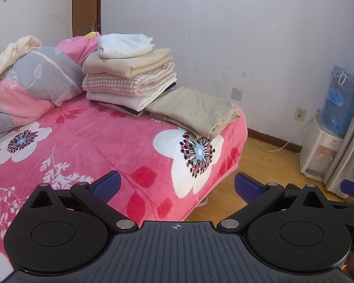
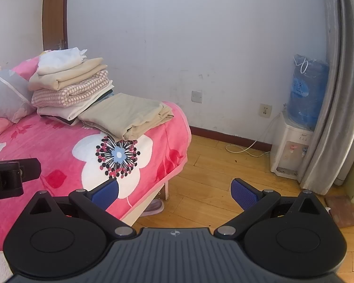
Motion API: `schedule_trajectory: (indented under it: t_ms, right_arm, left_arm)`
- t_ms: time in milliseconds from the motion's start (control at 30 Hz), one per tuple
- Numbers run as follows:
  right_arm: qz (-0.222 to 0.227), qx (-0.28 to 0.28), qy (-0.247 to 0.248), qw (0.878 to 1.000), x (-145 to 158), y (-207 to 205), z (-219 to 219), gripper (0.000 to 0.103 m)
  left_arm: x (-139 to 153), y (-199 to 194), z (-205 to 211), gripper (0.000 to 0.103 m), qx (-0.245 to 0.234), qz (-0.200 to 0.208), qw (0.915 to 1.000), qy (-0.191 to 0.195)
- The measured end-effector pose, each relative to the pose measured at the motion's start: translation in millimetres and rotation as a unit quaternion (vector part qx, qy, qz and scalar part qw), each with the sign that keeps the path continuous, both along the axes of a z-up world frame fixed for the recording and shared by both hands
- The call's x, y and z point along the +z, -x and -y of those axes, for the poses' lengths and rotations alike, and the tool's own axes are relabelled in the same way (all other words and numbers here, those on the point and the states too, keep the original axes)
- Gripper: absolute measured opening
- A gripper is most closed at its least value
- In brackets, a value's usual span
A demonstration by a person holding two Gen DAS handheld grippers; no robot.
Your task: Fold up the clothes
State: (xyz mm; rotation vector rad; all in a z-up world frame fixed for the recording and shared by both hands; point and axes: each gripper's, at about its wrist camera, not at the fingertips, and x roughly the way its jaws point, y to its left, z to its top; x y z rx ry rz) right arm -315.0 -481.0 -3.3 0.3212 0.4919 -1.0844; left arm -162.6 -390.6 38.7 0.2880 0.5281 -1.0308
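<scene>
Nearest to us, over the near edge of the pink floral blanket [image 1: 87, 146], we hold the left gripper [image 1: 177, 186] with its blue pads spread wide and nothing between them; the right gripper [image 2: 174, 192], jaws likewise wide apart and empty, hangs off the blanket's corner above the wooden floor [image 2: 212, 188]. Further up the blanket, a folded beige garment [image 1: 195, 110] lies alone at the far corner, one side reaching right to the drop. Just beyond it, touching its inner side, stands the stack of folded clothes [image 1: 129, 75], a white piece on top, with the grey-and-pink pillow [image 1: 35, 80] beside it. As we judge it, the beige garment is the risk: a careless pinch or a nudge toward the corner could tip it over onto the floor and undo its folds. Lifting it by one layer only would let it fall open, and brushing the stack could topple that.
</scene>
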Motion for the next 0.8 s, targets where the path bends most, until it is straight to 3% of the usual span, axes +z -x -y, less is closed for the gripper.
schedule_trajectory:
  t_ms: [800]
  right_arm:
    - [0.001,0.005,0.001,1.000,1.1,-2.4,-3.4,0.103]
  left_arm:
    - [1.2,-3.9,-1.1,0.103,0.003,-0.001,1.0000,-0.001]
